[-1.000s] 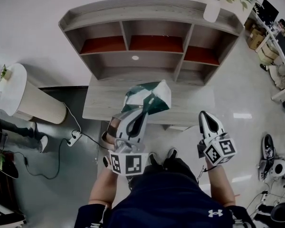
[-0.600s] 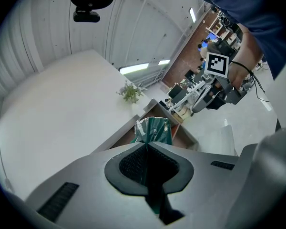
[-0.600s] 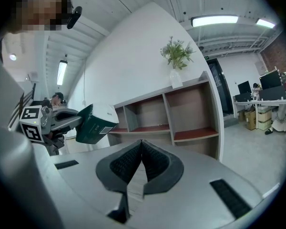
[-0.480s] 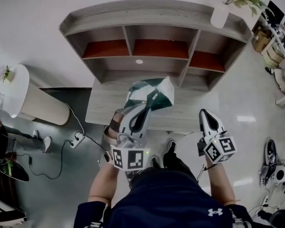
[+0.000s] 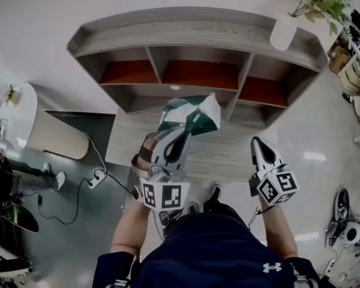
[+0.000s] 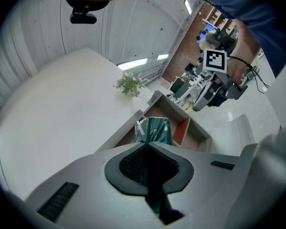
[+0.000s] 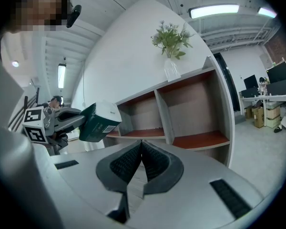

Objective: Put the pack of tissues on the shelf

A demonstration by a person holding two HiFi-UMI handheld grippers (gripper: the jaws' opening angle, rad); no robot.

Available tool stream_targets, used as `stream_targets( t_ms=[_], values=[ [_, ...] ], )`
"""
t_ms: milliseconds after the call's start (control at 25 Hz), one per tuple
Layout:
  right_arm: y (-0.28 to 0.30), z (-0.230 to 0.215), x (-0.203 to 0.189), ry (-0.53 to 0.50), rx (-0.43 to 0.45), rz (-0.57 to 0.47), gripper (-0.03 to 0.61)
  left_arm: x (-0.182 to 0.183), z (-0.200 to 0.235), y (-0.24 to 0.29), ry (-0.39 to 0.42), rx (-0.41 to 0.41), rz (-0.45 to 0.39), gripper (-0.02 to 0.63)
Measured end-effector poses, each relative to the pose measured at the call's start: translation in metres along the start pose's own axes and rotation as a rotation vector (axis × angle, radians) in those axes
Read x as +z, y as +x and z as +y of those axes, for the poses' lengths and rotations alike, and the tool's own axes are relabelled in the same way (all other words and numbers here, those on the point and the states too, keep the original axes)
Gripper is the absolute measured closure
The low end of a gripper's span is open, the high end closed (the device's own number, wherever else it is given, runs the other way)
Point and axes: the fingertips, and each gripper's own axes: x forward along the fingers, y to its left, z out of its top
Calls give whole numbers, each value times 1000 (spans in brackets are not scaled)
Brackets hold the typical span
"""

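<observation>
- Left tool [image 5: 183, 138]: clamped on the near end of the pack of tissues [image 5: 189, 114]. The left gripper view shows the green wrapper squeezed between the pads [image 6: 133, 163], so the grip looks solid.
- Change: over the last second both tools and the person have closed in on the shelf [image 5: 198, 32]. The pack has gone from above the tabletop [image 5: 228, 152] front edge to nearly at the shelf's lower middle opening, still in the air and touching nothing.
- Meaning: transport is nearly done and placement hasn't started. My guess is the next move is a short push into a bay, then release.
- Right tool [image 5: 261, 150]: pads pressed together with nothing between them, plain in the right gripper view [image 7: 141, 149]. It has come forward alongside the left one and is just riding along.
- Pose, left: forearm stretched forward, tool roughly level and aimed at the shelf, pack sticking out ahead of the tips and tilted.
- Pose, right: held well apart to the right over the tabletop's near edge, pointing at the shelf's right bays, tipped slightly down.
</observation>
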Motion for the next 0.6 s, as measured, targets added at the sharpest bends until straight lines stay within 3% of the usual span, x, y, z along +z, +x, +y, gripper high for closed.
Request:
stream_targets(
  t_ms=[600],
  values=[
    [51,-75,15,45,53,10,566,-5,12,113,148,30,34,591]
  ],
)
